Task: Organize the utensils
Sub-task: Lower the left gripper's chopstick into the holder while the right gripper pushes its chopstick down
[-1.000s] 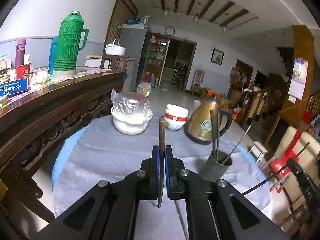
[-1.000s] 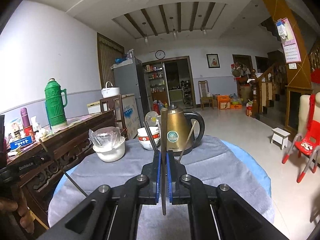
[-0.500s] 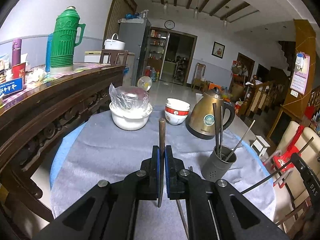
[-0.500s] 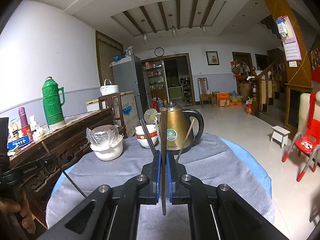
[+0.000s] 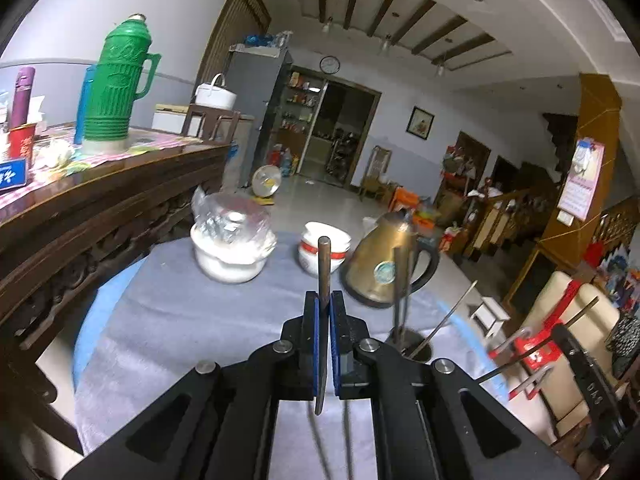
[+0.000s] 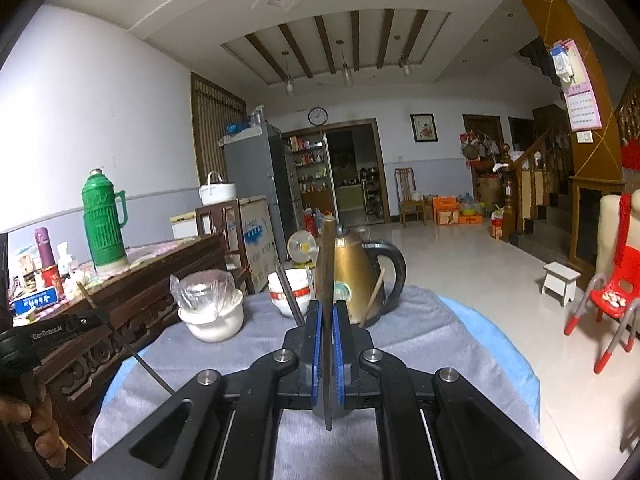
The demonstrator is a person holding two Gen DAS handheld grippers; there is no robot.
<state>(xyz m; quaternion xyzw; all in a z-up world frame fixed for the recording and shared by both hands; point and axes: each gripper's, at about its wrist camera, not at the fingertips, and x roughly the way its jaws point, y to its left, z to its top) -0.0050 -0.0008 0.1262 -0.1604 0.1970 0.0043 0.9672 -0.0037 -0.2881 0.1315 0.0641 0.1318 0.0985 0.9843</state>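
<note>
My left gripper (image 5: 322, 300) is shut on a dark chopstick (image 5: 323, 268) that stands upright between the blue pads. Just to its right a grey utensil cup (image 5: 412, 346) on the table holds several chopsticks (image 5: 398, 288). My right gripper (image 6: 327, 310) is shut on another chopstick (image 6: 328, 256), also upright. The cup's body is hidden behind the right gripper; two chopsticks (image 6: 290, 294) stick up beside it. The left gripper also shows at the left edge of the right wrist view (image 6: 60, 326), and the right gripper at the right edge of the left wrist view (image 5: 580, 360).
On the round table with a grey cloth (image 5: 168, 320) stand a white bowl covered in plastic (image 5: 230, 240), stacked red-and-white bowls (image 5: 320, 250) and a brass kettle (image 5: 382, 268). A dark wooden sideboard (image 5: 80, 216) with a green thermos (image 5: 114, 88) runs along the left. A red chair (image 6: 608, 300) stands right.
The left gripper has moved toward the utensil cup, which now sits close by its right finger. The right gripper has hardly moved. Both stay shut on their chopsticks.
</note>
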